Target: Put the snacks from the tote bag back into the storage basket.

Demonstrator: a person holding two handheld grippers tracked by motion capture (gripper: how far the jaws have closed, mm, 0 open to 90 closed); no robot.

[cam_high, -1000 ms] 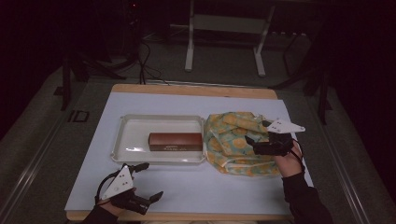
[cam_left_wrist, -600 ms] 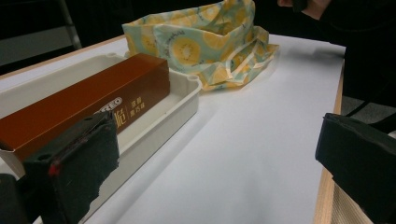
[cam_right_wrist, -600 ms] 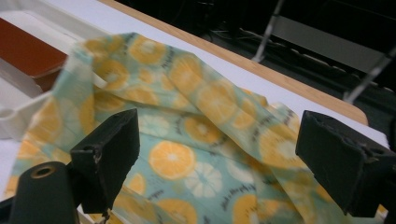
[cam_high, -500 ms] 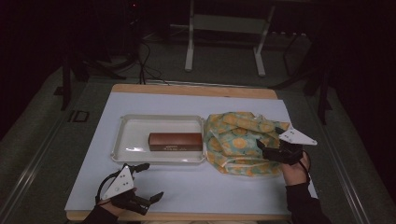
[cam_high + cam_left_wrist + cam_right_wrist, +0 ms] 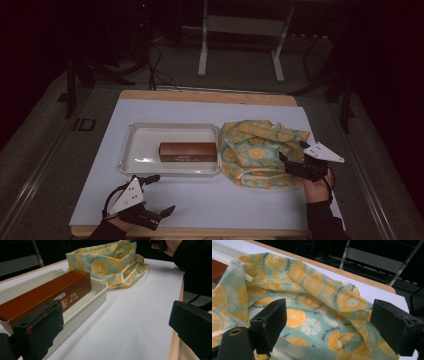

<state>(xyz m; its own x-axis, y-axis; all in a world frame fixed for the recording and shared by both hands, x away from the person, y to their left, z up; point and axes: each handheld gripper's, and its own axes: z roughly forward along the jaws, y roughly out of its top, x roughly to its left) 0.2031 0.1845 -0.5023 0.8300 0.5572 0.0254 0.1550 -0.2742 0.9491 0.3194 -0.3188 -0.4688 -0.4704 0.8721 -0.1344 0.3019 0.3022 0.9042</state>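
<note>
A clear plastic tray [image 5: 135, 131] lies on the white table cover, with a long brown box [image 5: 188, 151] in its right half. Right of it lies a crumpled cloth printed with orange slices [image 5: 255, 147]. My right gripper [image 5: 292, 152] is at the cloth's right near edge, open and pointing left over the fabric. In the right gripper view the cloth [image 5: 312, 290] spreads under its wide-apart jaws [image 5: 332, 322]. My left gripper [image 5: 162, 193] rests open near the front edge, below the tray. Its own view looks at the box [image 5: 47, 297], the tray wall [image 5: 96, 298] and the cloth [image 5: 110, 262].
The wooden table edge [image 5: 210, 96] runs along the far side, with white cover [image 5: 240, 205] between the grippers. Dark floor and a metal stand's legs [image 5: 202, 50] lie beyond. The right hand [image 5: 172, 246] shows at the top of the left gripper view.
My right gripper has drawn back toward the near right, from over the cloth to its edge. The left gripper, tray and box have not moved.
</note>
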